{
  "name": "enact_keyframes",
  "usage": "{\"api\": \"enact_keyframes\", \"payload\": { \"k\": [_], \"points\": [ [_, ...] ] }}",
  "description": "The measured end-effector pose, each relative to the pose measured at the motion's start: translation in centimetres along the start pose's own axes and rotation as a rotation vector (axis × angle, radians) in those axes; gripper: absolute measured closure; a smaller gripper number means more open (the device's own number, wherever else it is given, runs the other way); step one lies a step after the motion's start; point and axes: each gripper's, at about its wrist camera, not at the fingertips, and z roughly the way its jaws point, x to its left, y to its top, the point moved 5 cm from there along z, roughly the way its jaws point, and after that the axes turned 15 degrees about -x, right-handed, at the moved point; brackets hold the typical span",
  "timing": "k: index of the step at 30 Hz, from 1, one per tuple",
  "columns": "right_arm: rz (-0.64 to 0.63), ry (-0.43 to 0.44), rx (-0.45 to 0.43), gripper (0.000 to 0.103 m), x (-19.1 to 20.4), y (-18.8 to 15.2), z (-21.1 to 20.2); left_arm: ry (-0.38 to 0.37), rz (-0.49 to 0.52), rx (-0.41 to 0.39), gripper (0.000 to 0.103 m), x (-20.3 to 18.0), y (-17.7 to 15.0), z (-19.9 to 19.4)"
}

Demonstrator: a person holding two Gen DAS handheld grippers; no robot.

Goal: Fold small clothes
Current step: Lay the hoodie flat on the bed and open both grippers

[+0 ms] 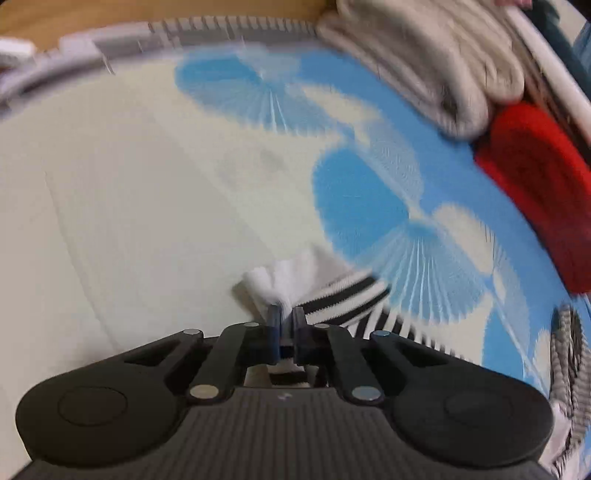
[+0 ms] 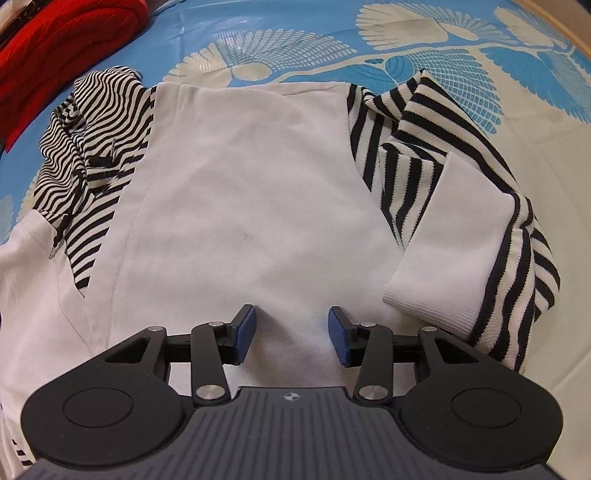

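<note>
A small white top (image 2: 243,192) with black-and-white striped sleeves and hood lies spread on a blue-and-cream patterned sheet (image 2: 295,48). My right gripper (image 2: 291,328) hovers over its white body, jaws open, nothing between the blue pads (image 2: 245,325). One striped sleeve (image 2: 461,177) with a white ribbed cuff (image 2: 436,291) lies folded at the right; the striped hood (image 2: 92,125) is bunched at the left. In the blurred left wrist view my left gripper (image 1: 286,314) is shut on a white ribbed cuff (image 1: 280,280), from which a striped sleeve (image 1: 351,299) trails to the right.
A red knitted garment (image 1: 535,192) (image 2: 59,48) lies beside the top. A beige knitted garment (image 1: 436,62) is heaped at the far side of the sheet, near a white rail (image 1: 546,70). A grey ribbed edge (image 1: 221,29) borders the cream part of the sheet (image 1: 129,184).
</note>
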Motion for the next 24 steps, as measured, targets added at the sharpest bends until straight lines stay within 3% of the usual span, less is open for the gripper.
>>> {"api": "enact_keyframes", "payload": {
  "k": [2, 4, 6, 7, 10, 12, 13, 15, 17, 19, 20, 22, 24],
  "points": [
    [-0.003, -0.001, -0.001, 0.054, 0.1, 0.0, 0.0, 0.048, -0.081, -0.124, 0.1, 0.8, 2.0, -2.4],
    [-0.006, -0.006, -0.002, 0.054, 0.2, 0.0, 0.0, 0.123, -0.109, -0.175, 0.098, 1.5, 2.8, -3.6],
    [-0.009, -0.007, -0.003, 0.053, 0.2, 0.0, 0.0, 0.28, -0.011, -0.179, 0.096, 1.7, 2.7, -4.3],
    [-0.008, -0.005, -0.004, 0.053, 0.2, 0.0, 0.0, 0.284, 0.026, -0.19, 0.096, 1.1, 2.6, -4.7],
    [0.003, 0.001, -0.008, 0.053, 0.0, 0.0, -0.3, 0.158, 0.105, -0.171, 0.095, -2.1, 1.7, -5.5],
    [0.034, -0.002, -0.019, 0.053, -0.5, 0.2, -0.6, 0.027, 0.116, -0.086, 0.09, -4.5, 0.0, -4.8],
    [0.06, -0.004, -0.032, 0.053, -0.9, 0.5, -0.9, 0.002, 0.121, -0.024, 0.09, -5.2, -1.3, -3.7],
    [0.117, 0.022, -0.089, 0.053, -1.8, 1.4, -2.0, 0.072, 0.149, 0.11, 0.09, -4.9, -4.0, -1.7],
    [0.168, 0.045, -0.171, 0.053, -3.0, 2.6, -3.5, 0.2, 0.206, 0.224, 0.089, -4.2, -6.4, -0.4],
    [0.227, 0.056, -0.283, 0.053, -5.2, 4.5, -5.7, 0.213, 0.293, 0.179, 0.088, -6.8, -6.2, -1.7],
    [0.254, 0.049, -0.333, 0.053, -6.6, 5.3, -6.6, 0.154, 0.335, 0.14, 0.087, -9.2, -5.7, -3.1],
    [0.311, 0.007, -0.406, 0.052, -10.1, 6.3, -8.1, 0.033, 0.365, 0.02, 0.071, -13.9, -4.6, -7.0],
    [0.389, -0.05, -0.433, 0.052, -13.7, 6.3, -8.9, -0.059, 0.382, -0.033, 0.062, -17.9, -4.0, -10.5]
  ]
}}
